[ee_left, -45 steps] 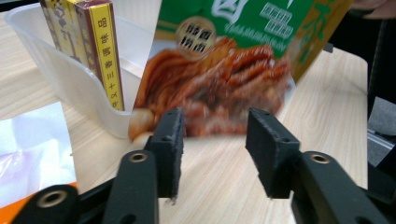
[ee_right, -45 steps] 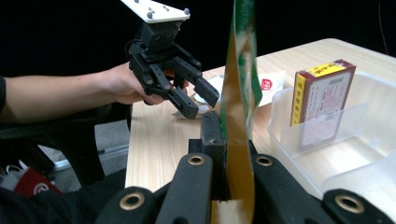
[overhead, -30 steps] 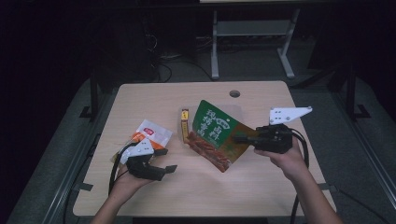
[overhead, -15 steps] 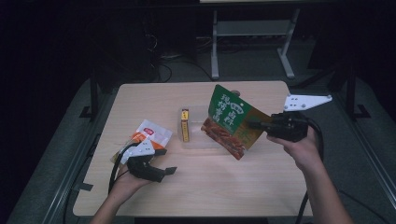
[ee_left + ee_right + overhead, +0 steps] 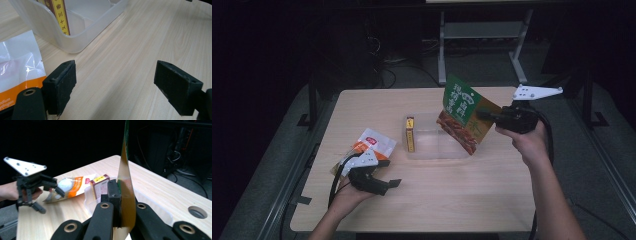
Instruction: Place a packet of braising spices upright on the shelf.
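My right gripper [image 5: 484, 116] is shut on the edge of a green and brown snack packet [image 5: 463, 117] and holds it upright in the air, over the right end of a clear plastic bin [image 5: 432, 152]. In the right gripper view the packet [image 5: 125, 175] stands edge-on between the jaws of my right gripper [image 5: 120, 195]. A yellow and brown box [image 5: 410, 134] stands in the bin's left end. My left gripper [image 5: 389, 186] rests open on the table, beside a white and orange packet [image 5: 372, 142]. In the left gripper view my left gripper [image 5: 116, 85] has its jaws wide apart over bare wood, the bin [image 5: 75, 42] ahead.
The wooden table [image 5: 472, 200] has bare room in front of the bin and to its right. A round cable hole [image 5: 197, 212] lies near the table's far edge. A metal stand [image 5: 482, 35] is on the dark floor behind the table.
My right gripper has lifted the green packet off the table, raised it upright and carried it over the bin's right end. The left gripper has stayed put and open.
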{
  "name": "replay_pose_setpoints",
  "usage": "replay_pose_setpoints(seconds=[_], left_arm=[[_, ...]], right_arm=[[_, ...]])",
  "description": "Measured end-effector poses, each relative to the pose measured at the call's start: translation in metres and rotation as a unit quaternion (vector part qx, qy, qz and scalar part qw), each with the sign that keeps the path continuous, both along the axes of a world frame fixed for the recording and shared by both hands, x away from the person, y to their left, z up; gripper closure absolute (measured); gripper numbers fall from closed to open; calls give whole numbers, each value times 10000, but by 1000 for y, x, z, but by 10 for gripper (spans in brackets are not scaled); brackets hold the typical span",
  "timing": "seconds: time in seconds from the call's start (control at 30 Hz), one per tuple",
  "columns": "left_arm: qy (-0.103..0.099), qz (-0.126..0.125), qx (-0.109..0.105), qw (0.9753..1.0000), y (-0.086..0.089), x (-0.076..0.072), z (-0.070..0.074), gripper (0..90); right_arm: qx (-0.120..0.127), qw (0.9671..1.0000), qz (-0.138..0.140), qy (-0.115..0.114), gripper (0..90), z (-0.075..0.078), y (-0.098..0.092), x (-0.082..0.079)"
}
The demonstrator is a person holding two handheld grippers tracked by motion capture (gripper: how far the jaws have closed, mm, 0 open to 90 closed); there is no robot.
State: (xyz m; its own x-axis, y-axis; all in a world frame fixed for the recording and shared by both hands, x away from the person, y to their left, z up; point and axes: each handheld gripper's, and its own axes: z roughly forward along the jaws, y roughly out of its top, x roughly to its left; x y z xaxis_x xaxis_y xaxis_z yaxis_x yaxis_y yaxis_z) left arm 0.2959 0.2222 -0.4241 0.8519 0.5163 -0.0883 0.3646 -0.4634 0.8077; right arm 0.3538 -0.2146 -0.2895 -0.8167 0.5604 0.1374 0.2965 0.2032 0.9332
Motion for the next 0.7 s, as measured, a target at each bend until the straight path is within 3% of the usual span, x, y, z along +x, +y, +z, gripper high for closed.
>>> replay_pose_setpoints(seconds=[0.3,0.7], left_arm=[[31,35,-34,10000,0,0,-1,175],[21,-25,53,10000,-1,-1,-3,171]], right_arm=[[1,9997,-227,-50,900,2,2,18],[-75,9990,-431,62,900,-11,11,36]])
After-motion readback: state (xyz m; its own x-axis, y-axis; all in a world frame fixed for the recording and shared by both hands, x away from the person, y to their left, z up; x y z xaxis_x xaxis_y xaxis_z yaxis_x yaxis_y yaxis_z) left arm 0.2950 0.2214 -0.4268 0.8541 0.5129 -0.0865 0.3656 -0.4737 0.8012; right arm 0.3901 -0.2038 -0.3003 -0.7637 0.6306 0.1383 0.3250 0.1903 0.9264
